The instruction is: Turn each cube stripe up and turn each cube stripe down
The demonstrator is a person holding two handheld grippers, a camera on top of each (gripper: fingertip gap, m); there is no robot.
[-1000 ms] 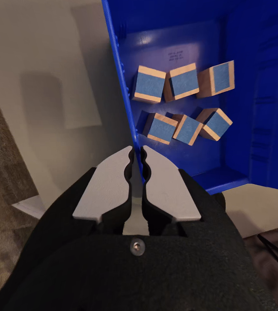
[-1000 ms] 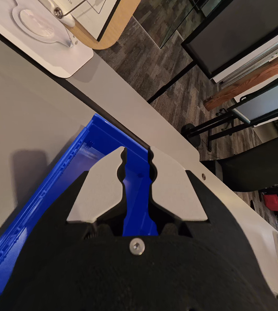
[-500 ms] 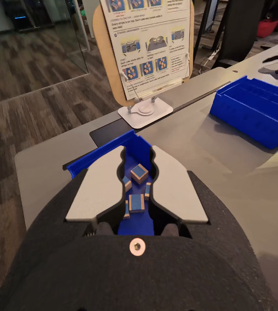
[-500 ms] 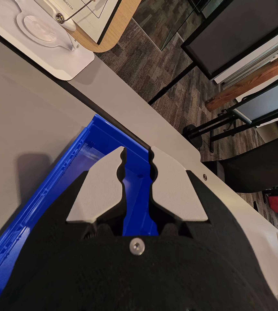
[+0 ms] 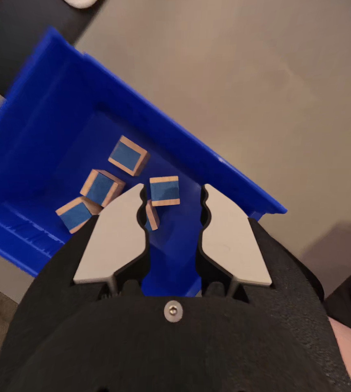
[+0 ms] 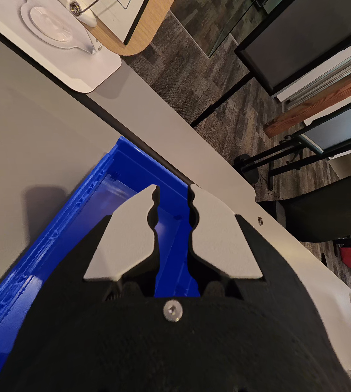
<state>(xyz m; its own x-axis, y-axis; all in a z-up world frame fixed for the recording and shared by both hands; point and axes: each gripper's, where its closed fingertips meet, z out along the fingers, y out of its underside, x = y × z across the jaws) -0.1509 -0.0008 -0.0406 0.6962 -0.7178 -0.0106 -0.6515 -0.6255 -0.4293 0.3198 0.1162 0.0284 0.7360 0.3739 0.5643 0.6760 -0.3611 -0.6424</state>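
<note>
Hovering above the blue bin [image 5: 49, 135], the left hand-held gripper [image 5: 172, 186] points down into it, jaws spread wide and empty. Five wooden cubes [image 5: 129, 156] lie loose on the bin floor at centre frame, four with blue stripes facing up and one half hidden behind the left finger [image 5: 115, 233]. The right hand-held gripper [image 6: 172, 186] sits over a second blue bin [image 6: 132, 167], jaws narrowly parted around nothing. Both bins rest on the grey table [image 5: 255, 84].
</note>
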